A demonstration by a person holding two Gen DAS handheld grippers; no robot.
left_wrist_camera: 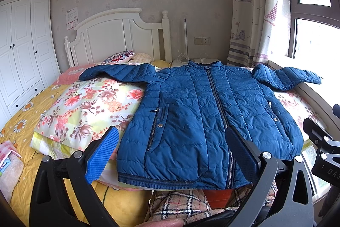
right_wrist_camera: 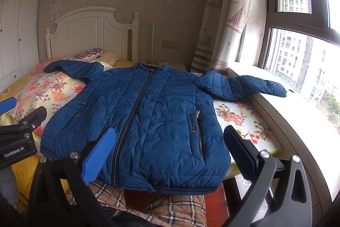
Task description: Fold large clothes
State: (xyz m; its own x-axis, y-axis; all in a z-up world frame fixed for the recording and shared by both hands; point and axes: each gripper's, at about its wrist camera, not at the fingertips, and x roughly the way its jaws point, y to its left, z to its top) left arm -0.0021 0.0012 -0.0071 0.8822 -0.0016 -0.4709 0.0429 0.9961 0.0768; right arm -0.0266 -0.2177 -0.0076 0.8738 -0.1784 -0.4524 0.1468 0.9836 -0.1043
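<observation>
Hidden or cut off: the hem of the blue quilted jacket [left_wrist_camera: 191, 116] is partly covered by the fingers of the left gripper [left_wrist_camera: 170, 150] at 6 o'clock in the left wrist view. The right gripper [right_wrist_camera: 167, 154] is seen whole only in its own view; in the left view just its black frame is caught at 3 o'clock. A fingertip is glimpsed at the bottom edge of the left view, blurred. Text on the wall notice [left_wrist_camera: 71, 17] cannot be read.

Jaws: both pairs are held wide apart, nothing between them, above the jacket's lower edge.

Jacket: laid flat, front up, zipped, on a floral quilt [left_wrist_camera: 91, 107] on the bed [left_wrist_camera: 23, 127], collar toward 12 o'clock. One sleeve is spread toward 10 o'clock, the other is draped onto the window sill [right_wrist_camera: 282, 116] at 2 o'clock.

Room: white headboard [left_wrist_camera: 119, 35] and wardrobe [left_wrist_camera: 21, 50] at 9 to 11 o'clock, patterned curtain [right_wrist_camera: 225, 14] and window [right_wrist_camera: 297, 50] at 1 to 3 o'clock. A plaid blanket [right_wrist_camera: 170, 207] is seen below the hem at 6 o'clock.
</observation>
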